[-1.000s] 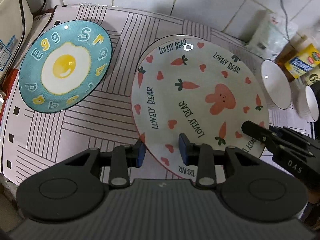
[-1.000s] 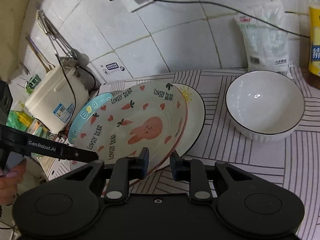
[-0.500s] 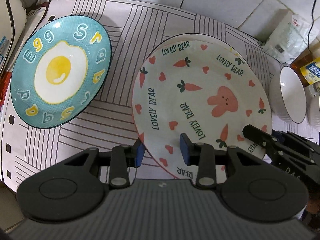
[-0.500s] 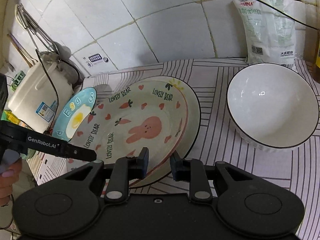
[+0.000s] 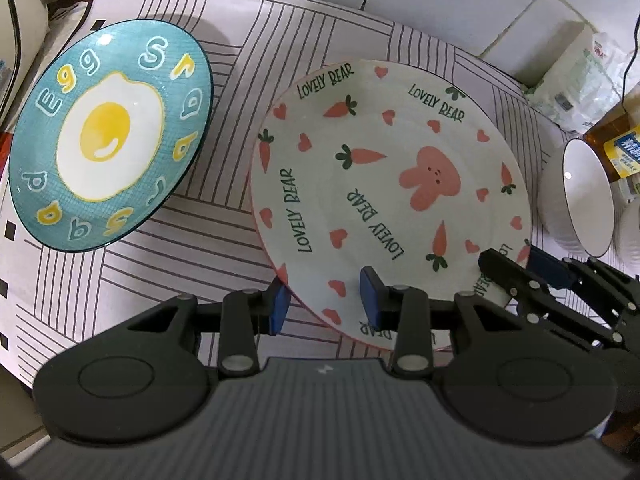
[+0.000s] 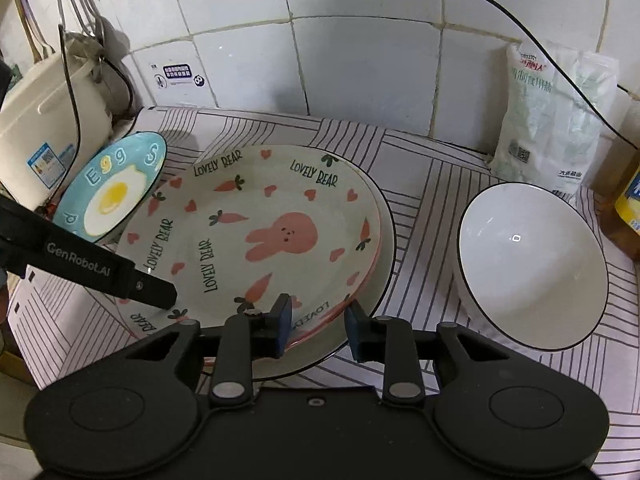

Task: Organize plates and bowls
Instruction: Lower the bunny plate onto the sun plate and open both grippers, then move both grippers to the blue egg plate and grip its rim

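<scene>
Two claws loosened astride "LOVELY BEAR" plate rim, right claw just widened, left claw marked "GenRobot.AI"

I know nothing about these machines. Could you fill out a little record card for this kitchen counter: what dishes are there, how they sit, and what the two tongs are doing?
surface: striped mat
stack: rabbit plate on a black-rimmed plate
beside the stack: egg plate
other side: white bowl, empty
left tongs: astride the rabbit plate's near rim, pads apart
right tongs: just been opening, both rims between the pads, not pressed
wall side: salt bag
</scene>
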### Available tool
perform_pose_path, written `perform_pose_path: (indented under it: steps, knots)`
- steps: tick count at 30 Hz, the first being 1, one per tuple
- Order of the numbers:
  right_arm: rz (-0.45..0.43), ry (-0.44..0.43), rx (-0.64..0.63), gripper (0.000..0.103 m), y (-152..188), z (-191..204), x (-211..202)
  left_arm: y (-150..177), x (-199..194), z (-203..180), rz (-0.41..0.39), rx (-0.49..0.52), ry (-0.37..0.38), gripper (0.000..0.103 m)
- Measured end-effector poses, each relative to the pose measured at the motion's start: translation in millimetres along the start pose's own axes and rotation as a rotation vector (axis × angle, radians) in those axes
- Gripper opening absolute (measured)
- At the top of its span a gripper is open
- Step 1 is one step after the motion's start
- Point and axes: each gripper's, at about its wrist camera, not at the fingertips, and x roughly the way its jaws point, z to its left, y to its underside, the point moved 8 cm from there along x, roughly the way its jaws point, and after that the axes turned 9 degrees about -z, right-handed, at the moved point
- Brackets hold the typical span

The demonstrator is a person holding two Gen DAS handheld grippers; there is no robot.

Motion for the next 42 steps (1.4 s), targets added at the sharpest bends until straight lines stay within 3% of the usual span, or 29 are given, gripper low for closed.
perform_pose_path:
  steps: [6,10,17,22,28,31,36,42]
  knots:
    - [-0.018,0.062,-0.026,0.034,4.4,0.9,-9.9,10.8,-11.4,-2.6,-0.017,0.014,-0.013,0.032]
    - [-0.091,-0.036,0.068,0.034,2.2,5.2,-29.6,13.4,-30.1,-4.8,-0.054,0.026,-0.017,0.032]
    - [-0.179,-0.060,0.073,0.036,-8.6,17.7,-75.2,19.8,-75.2,-10.5,-0.130,0.100,-0.009,0.033]
    - [-0.182,-0.081,0.048,0.041,-13.4,33.6,-101.5,24.3,-109.8,-10.7,-0.172,0.130,0.001,0.036]
    - [-0.147,-0.129,0.096,0.052,-14.4,49.4,-123.1,32.3,-145.4,0.4,-0.213,0.134,-0.009,0.041]
    - [-0.150,-0.153,0.099,0.063,-17.2,60.6,-134.5,35.5,-164.5,9.8,-0.239,0.141,-0.011,0.046]
    - [-0.179,-0.168,0.027,0.085,-20.9,84.1,-149.0,34.2,-188.1,35.6,-0.275,0.144,-0.016,0.059]
    - [-0.266,-0.180,-0.092,0.091,-25.8,126.1,-156.3,17.2,-202.0,80.3,-0.343,0.145,-0.032,0.063]
